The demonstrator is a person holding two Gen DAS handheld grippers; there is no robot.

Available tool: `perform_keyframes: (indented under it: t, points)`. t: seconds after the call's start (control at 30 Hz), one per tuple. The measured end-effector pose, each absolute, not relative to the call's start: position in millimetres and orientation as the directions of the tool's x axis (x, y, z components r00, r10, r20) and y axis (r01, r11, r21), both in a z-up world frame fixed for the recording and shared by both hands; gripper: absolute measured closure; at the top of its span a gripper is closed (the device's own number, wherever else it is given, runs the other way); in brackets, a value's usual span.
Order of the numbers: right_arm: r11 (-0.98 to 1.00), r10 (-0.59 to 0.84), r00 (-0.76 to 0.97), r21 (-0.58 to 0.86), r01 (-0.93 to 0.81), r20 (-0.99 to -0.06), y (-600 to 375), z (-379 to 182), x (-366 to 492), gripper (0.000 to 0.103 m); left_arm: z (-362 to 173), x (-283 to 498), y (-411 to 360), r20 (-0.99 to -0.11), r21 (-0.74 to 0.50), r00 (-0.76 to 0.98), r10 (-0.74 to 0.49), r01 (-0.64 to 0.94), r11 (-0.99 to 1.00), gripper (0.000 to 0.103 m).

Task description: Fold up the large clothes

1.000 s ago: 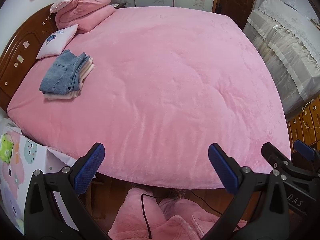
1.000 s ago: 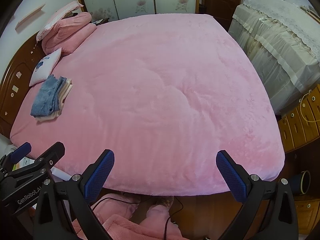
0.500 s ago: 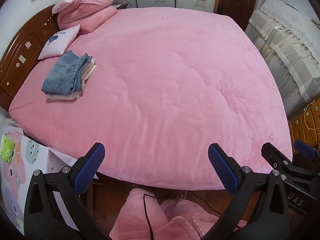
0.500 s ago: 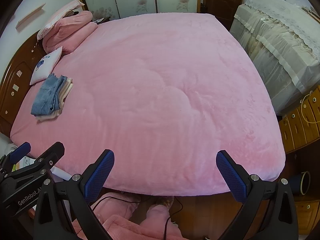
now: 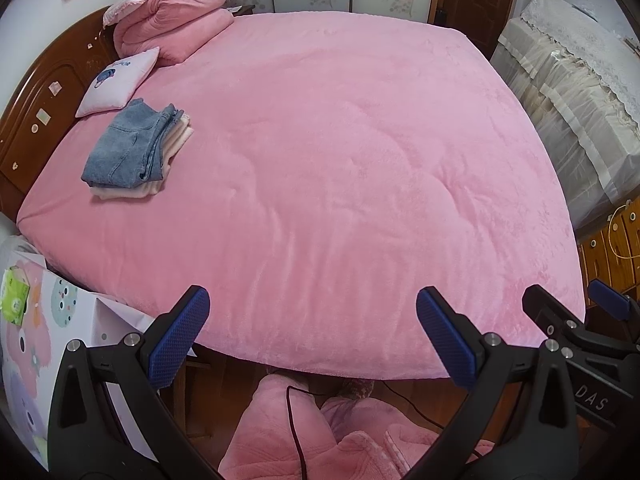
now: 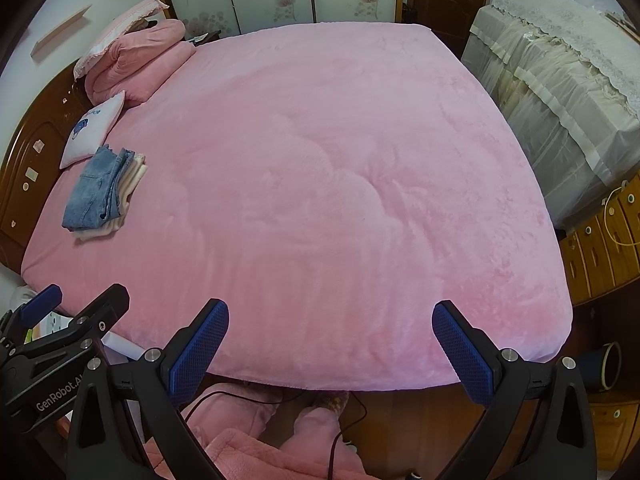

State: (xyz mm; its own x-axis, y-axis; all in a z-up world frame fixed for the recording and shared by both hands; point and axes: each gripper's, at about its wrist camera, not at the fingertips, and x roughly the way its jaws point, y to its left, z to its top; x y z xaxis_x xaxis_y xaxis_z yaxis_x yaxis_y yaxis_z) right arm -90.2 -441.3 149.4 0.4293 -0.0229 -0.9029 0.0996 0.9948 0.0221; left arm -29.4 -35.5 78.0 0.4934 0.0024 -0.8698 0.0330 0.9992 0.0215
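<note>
A stack of folded clothes, blue jeans (image 5: 130, 144) on top of cream garments, lies on the left of the pink bed (image 5: 340, 160), near the headboard; it also shows in the right wrist view (image 6: 100, 192). My left gripper (image 5: 312, 336) is open and empty, above the bed's near edge. My right gripper (image 6: 330, 348) is open and empty, beside the left one, also over the near edge. No unfolded garment lies on the bed.
A folded pink quilt (image 5: 176, 20) and small pillow (image 5: 120, 80) sit by the wooden headboard (image 5: 36, 108). A covered cabinet (image 5: 572, 100) and wooden drawers (image 6: 600, 248) stand on the right. Pink-clad legs (image 5: 300, 432) and a black cable are below.
Both grippers have shifted slightly; the bed appears a little lower and closer in view. Jaws stay open and empty.
</note>
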Motion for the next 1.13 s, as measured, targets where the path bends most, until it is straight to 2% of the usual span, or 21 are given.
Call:
perform_keyframes:
  t: [1.13]
  points:
    - [0.995, -0.024, 0.426, 0.020, 0.098, -0.905, -444.6, 146.6, -91.2, 0.000, 74.9, -27.1, -31.3, -0.873, 0.019, 0.487, -0.005, 0.045, 0.999, 0.001]
